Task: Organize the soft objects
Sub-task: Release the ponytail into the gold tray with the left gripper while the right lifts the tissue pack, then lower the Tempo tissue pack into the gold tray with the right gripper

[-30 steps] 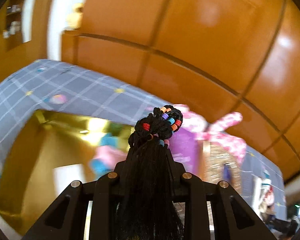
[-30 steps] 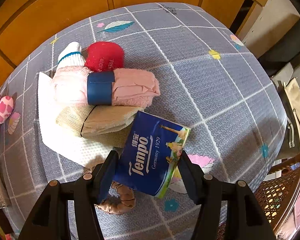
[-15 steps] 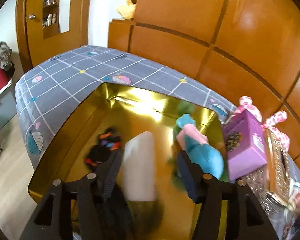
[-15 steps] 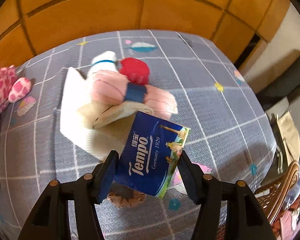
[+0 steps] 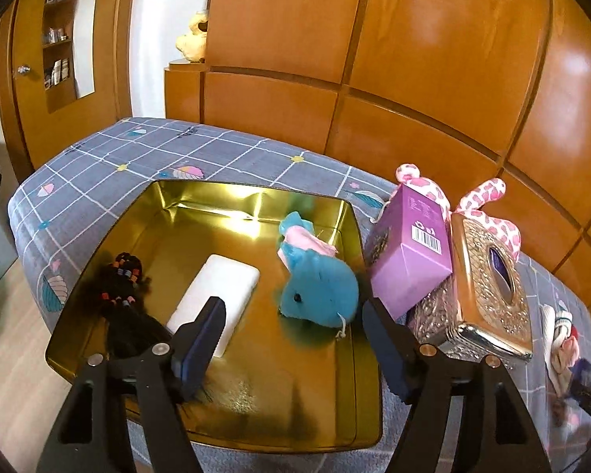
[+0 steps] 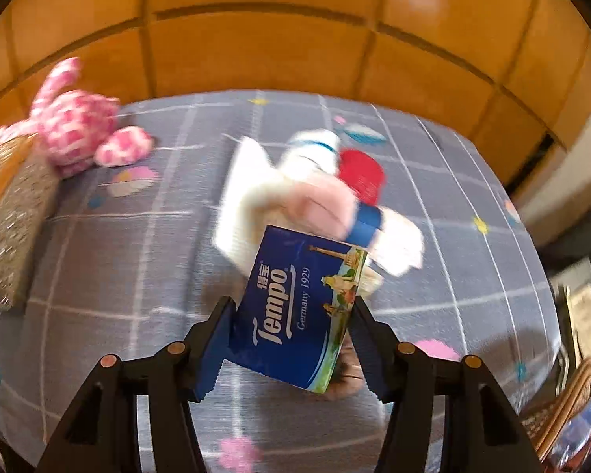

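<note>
In the left wrist view a gold tin tray (image 5: pixel 256 437) sits on the grey checked table. In it lie a black hair piece with coloured beads (image 5: pixel 124 295), a white pad (image 5: pixel 216 295) and a blue and pink plush (image 5: pixel 315 280). My left gripper (image 5: pixel 295 339) is open and empty above the tray's near side. In the right wrist view my right gripper (image 6: pixel 287 339) is shut on a blue Tempo tissue pack (image 6: pixel 299 307), held above the table. Behind it lies a pile of soft things: a white cloth (image 6: pixel 248 193), a pink roll with a blue band (image 6: pixel 335 205) and a red item (image 6: pixel 360 173).
A purple box (image 5: pixel 409 252) and an ornate gold tissue box (image 5: pixel 488 276) stand right of the tray, with a pink spotted plush (image 6: pixel 78 122) behind them. Wooden wall panels run along the far side of the table. A wicker chair (image 6: pixel 563 402) stands at the table's right end.
My left gripper has opened and let the black hair piece go into the tray, then drawn back. My right gripper has lifted the tissue pack and swung left.
</note>
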The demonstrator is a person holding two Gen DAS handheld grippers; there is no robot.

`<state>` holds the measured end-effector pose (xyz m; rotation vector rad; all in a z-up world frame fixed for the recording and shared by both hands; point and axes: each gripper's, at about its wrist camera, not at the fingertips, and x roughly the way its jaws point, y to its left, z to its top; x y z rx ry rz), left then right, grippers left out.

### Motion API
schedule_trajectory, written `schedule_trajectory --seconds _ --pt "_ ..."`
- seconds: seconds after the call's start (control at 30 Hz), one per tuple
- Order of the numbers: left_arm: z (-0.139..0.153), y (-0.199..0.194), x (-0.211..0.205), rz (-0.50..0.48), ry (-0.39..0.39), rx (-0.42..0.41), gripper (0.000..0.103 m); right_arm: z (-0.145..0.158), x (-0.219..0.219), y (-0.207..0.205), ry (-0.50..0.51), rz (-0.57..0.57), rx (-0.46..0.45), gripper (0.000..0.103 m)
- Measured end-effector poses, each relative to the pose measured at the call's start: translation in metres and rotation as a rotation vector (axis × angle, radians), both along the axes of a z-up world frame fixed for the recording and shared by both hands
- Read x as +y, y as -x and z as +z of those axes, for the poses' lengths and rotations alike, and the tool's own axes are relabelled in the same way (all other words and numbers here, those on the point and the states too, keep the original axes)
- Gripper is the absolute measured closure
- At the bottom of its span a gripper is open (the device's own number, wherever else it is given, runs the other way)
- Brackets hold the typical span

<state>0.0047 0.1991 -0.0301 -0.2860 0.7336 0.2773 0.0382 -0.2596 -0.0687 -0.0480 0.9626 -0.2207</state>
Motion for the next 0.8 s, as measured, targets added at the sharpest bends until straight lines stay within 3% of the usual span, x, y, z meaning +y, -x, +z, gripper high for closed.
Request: schedule_trajectory --seconds 0.2,0.5,0.8 --pt "-0.001 0.001 -0.007 -0.011 0.001 0.008 0.029 0.012 0.049 0.013 0.016 0.167 -0.086 0.045" --pt "-0.008 0.003 -0.006 -0.011 0.017 0.031 0.028 0.042 0.153 0.043 -0.032 0.508 -0.204 0.045" --pt "-0.011 0.009 0.007 0.014 0.019 0.040 0.028 0.048 0.229 0.043 -0.121 0.722 -0.223 0.045"
